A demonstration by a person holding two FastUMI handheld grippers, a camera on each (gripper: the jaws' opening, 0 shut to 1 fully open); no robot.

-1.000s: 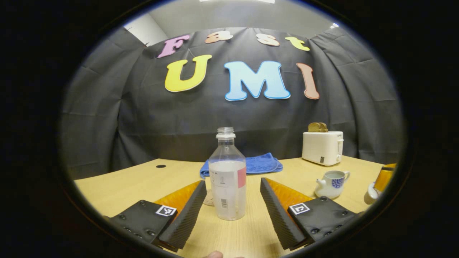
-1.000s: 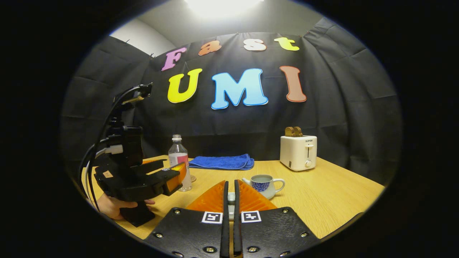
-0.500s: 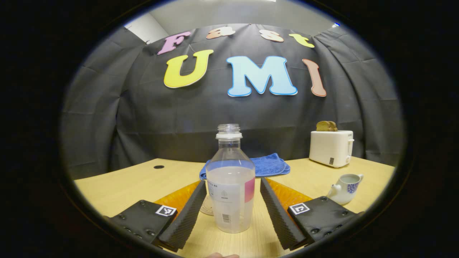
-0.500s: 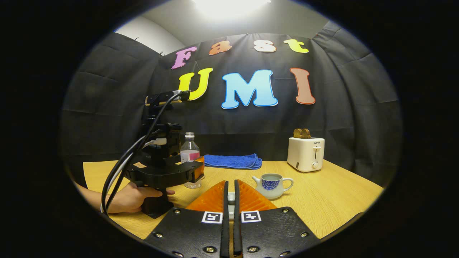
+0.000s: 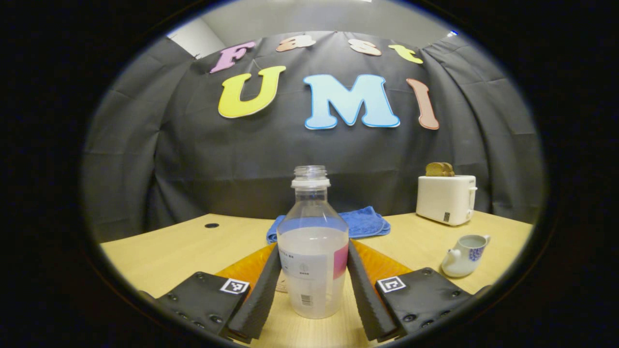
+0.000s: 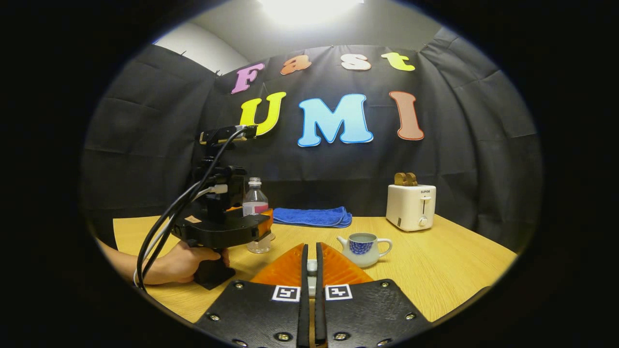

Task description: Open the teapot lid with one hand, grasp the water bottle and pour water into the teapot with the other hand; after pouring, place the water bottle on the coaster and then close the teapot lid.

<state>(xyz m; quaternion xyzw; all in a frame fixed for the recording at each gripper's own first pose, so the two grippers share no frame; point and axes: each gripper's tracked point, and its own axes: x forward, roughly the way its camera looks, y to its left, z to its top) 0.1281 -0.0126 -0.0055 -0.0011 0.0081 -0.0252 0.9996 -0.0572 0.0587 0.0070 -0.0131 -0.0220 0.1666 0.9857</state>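
Listing what we handle: water bottle (image 5: 313, 251), uncapped, over half full, upright on the table (image 5: 184, 246) toward its left edge; thin plastic, so likely to dent and slosh. We would hold it at the labelled middle, where the left gripper (image 5: 313, 285) fingers press its sides. Teapot (image 6: 363, 247), lid off, mid-table. Right gripper (image 6: 311, 270) fingers pinch a small pale piece, probably the lid. Towel (image 6: 312, 217) and toaster (image 6: 411, 207) near the far edge.

The left gripper view is taken low over the worktop (image 5: 169, 246), facing the back wall, very near the bottle (image 5: 313, 251). The right gripper view is taken from farther back and to the right, facing the same wall. The bottle (image 6: 255, 212), teapot (image 6: 362, 249), towel (image 6: 312, 217) and toaster (image 6: 411, 208) are shared by both.
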